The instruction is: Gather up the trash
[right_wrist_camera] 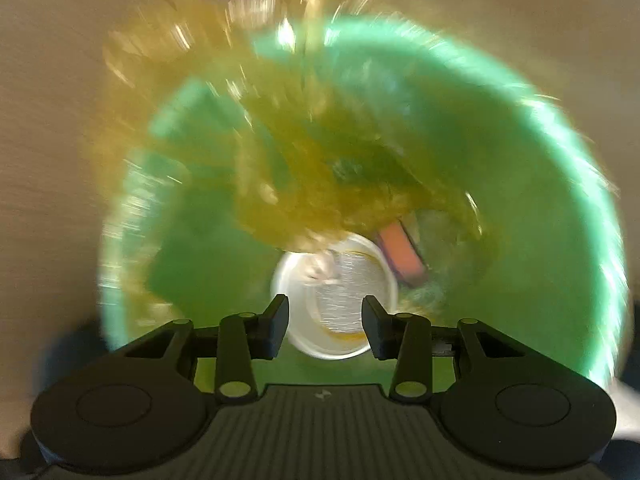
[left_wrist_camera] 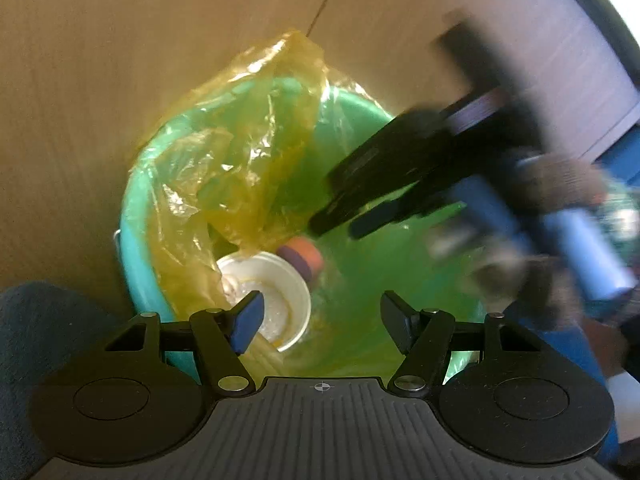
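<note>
A green bin (left_wrist_camera: 136,200) lined with a yellow plastic bag (left_wrist_camera: 240,152) stands on the wooden floor. A white paper cup (left_wrist_camera: 276,300) and an orange and purple object (left_wrist_camera: 304,258) lie at its bottom. My left gripper (left_wrist_camera: 322,322) is open and empty above the bin's near rim. My right gripper (left_wrist_camera: 340,226) reaches into the bin from the right, blurred, fingers apart. In the right wrist view the bin (right_wrist_camera: 560,220), the cup (right_wrist_camera: 340,288) and the orange object (right_wrist_camera: 400,252) show blurred, and my right gripper (right_wrist_camera: 325,326) is open and empty over the cup.
Light wooden floor (left_wrist_camera: 120,40) surrounds the bin. A dark blue shape (left_wrist_camera: 36,320) sits at the lower left. A hand in a blue sleeve (left_wrist_camera: 580,248) holds the right gripper. A pale cabinet edge (left_wrist_camera: 600,92) is at the upper right.
</note>
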